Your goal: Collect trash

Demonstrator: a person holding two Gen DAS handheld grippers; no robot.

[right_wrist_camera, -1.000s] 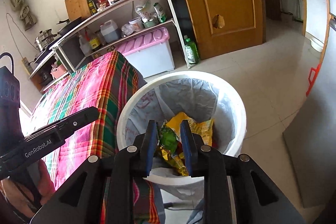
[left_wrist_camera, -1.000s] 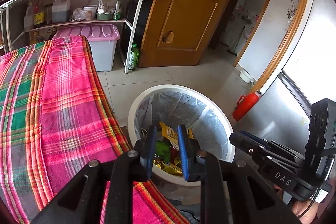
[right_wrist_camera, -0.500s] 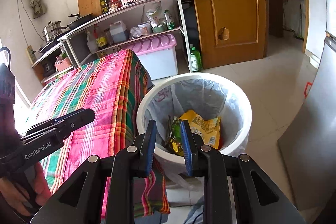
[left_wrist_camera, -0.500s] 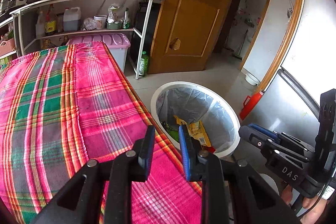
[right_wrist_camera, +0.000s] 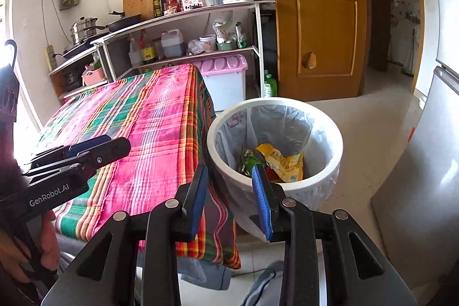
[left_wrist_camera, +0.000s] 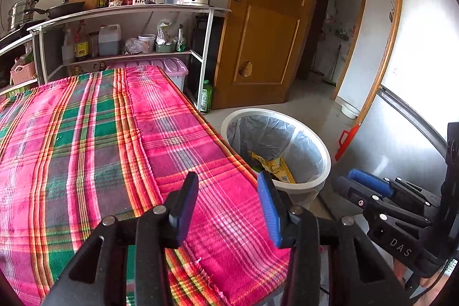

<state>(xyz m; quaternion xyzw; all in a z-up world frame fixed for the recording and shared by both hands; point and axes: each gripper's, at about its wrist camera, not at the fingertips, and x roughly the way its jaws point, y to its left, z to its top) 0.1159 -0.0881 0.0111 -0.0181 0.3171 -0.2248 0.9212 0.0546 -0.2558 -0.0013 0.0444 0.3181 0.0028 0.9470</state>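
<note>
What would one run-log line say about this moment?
left tongs: opening, empty | right tongs: opening, empty | bin: wrappers inside | tablecloth: no trash seen

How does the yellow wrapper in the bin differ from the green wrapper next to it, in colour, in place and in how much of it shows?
The yellow wrapper is bright yellow and spread wide, lying on top toward the right of the white bin. The green wrapper is dark green, crumpled small, lying to the left and partly hidden behind a finger of the right gripper. Both are crinkled snack packets inside the lined bin, held by no gripper.
</note>
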